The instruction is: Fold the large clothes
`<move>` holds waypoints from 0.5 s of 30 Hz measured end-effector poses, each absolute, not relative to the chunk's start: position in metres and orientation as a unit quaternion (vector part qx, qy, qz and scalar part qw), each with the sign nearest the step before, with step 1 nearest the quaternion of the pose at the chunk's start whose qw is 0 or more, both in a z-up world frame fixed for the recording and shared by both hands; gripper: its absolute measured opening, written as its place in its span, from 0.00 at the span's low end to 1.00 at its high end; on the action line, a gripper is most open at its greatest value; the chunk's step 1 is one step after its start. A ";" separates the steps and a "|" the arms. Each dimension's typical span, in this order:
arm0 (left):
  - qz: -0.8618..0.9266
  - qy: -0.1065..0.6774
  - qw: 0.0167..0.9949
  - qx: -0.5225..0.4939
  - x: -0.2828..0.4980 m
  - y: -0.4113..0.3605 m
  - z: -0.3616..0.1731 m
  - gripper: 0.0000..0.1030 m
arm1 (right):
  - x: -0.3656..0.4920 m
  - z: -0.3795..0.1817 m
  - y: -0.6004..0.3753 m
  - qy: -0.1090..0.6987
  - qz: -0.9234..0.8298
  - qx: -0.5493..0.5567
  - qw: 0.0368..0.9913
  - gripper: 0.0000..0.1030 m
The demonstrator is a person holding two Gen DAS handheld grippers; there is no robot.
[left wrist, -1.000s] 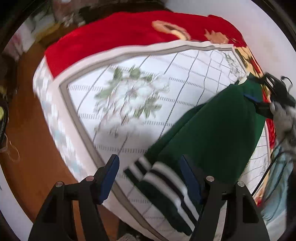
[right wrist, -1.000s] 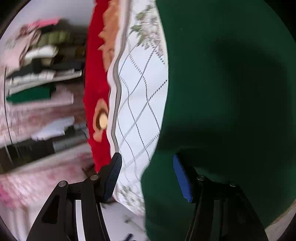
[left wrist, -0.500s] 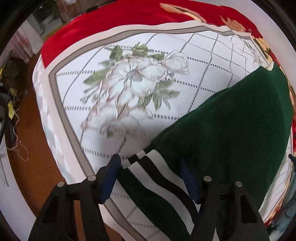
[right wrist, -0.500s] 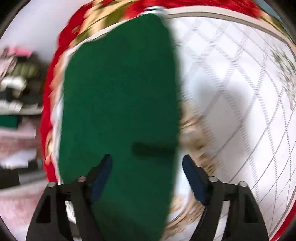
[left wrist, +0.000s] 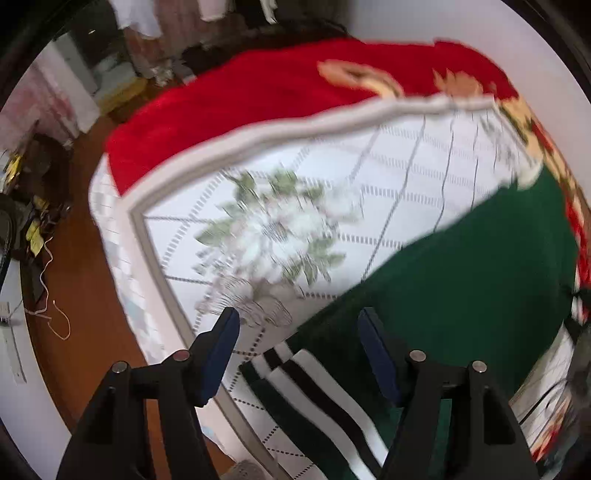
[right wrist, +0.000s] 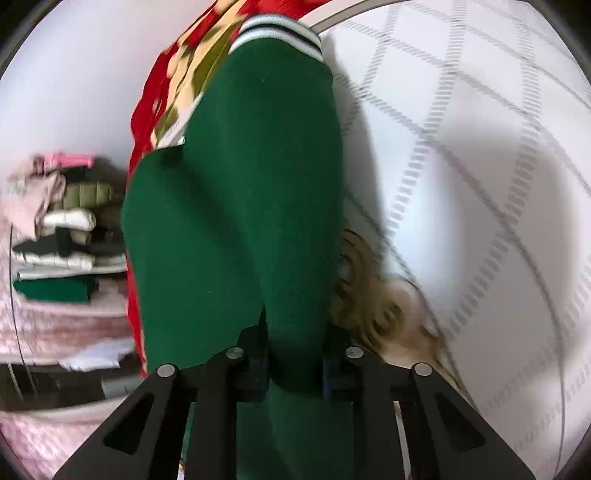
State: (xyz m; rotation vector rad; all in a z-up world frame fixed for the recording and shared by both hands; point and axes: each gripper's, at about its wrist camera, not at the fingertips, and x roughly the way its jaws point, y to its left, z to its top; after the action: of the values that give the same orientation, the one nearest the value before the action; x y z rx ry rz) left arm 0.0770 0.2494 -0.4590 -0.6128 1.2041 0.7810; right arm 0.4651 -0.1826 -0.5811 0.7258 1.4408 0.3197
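Observation:
A dark green sweater with black and white striped ribbing lies on a white floral bedspread. My left gripper is open just above the striped hem, near the bed's front edge. In the right wrist view the sweater stretches away to a striped band at the far end. My right gripper is shut on a fold of the green sweater.
A red blanket covers the far side of the bed. A brown wooden floor with cables lies left of the bed. Stacked folded clothes sit on a shelf at the left in the right wrist view.
My right gripper has closed on the green sweater; it was open before. My left gripper stays open and has drawn back a little from the striped hem.

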 end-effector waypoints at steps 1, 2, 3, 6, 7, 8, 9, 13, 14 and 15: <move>0.356 0.539 0.710 -0.279 0.072 0.250 -0.452 0.63 | 0.455 -0.572 -0.192 0.641 0.129 0.317 0.687 0.18; 0.360 0.536 0.710 -0.282 0.068 0.251 -0.446 0.63 | 0.443 -0.564 -0.202 0.642 0.113 0.313 0.691 0.18; 0.362 0.535 0.709 -0.282 0.073 0.250 -0.444 0.63 | 0.419 -0.552 -0.218 0.646 0.087 0.309 0.693 0.17; 0.359 0.547 0.703 -0.278 0.067 0.244 -0.443 0.63 | 0.349 -0.540 -0.261 0.662 0.018 0.317 0.679 0.17; 0.356 0.553 0.700 -0.278 0.068 0.241 -0.446 0.63 | 0.325 -0.538 -0.276 0.673 -0.005 0.311 0.671 0.17; 0.349 0.559 0.699 -0.279 0.068 0.237 -0.450 0.62 | 0.306 -0.537 -0.283 0.685 -0.019 0.302 0.663 0.17; 0.339 0.566 0.698 -0.279 0.074 0.233 -0.456 0.62 | 0.284 -0.540 -0.296 0.699 -0.034 0.296 0.650 0.19; 0.301 0.585 0.700 -0.278 0.101 0.221 -0.481 0.62 | 0.224 -0.568 -0.346 0.744 -0.082 0.330 0.575 0.34; 0.293 0.591 0.698 -0.279 0.114 0.220 -0.491 0.62 | 0.217 -0.568 -0.354 0.748 -0.090 0.329 0.570 0.38; 0.281 0.592 0.700 -0.283 0.122 0.219 -0.497 0.62 | 0.216 -0.566 -0.356 0.750 -0.091 0.319 0.573 0.45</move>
State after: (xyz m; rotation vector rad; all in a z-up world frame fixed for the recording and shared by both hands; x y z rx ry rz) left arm 0.1220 0.2190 -0.4973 -0.6313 1.3185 0.6259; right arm 0.2161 -0.3558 -0.5661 0.7481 1.7579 -0.2144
